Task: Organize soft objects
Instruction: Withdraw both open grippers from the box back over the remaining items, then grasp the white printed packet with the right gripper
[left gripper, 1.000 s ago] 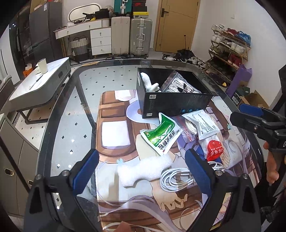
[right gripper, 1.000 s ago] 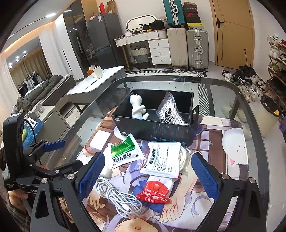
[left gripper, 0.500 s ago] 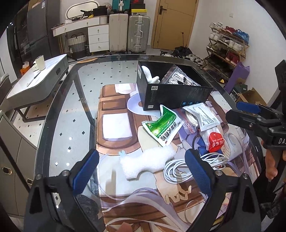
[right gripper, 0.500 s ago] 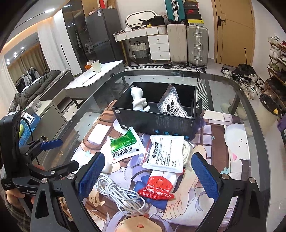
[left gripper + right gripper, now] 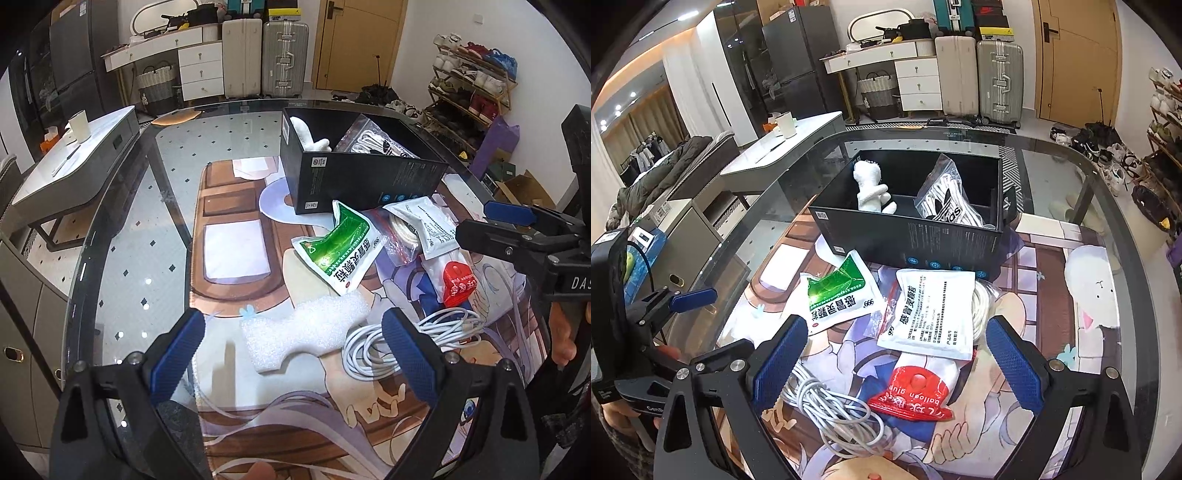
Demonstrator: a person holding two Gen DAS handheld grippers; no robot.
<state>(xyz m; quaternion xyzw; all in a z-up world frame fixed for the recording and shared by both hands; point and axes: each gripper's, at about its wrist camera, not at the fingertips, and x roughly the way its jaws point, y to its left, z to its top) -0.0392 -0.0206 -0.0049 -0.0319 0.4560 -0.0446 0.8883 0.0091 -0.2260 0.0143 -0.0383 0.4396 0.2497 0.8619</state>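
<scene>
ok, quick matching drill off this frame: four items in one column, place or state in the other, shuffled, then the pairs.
Items:
1. white plush toy
2. white foam piece
3. red balloon-glue pack
4. green sachet

Places:
A. between the open left gripper's fingers, on the mat
B. inside the black box
C. on the mat, one corner up against the box's front wall
D. nearest the open right gripper, below the white sachet

Pairs: 1-B, 2-A, 3-D, 4-C
</scene>
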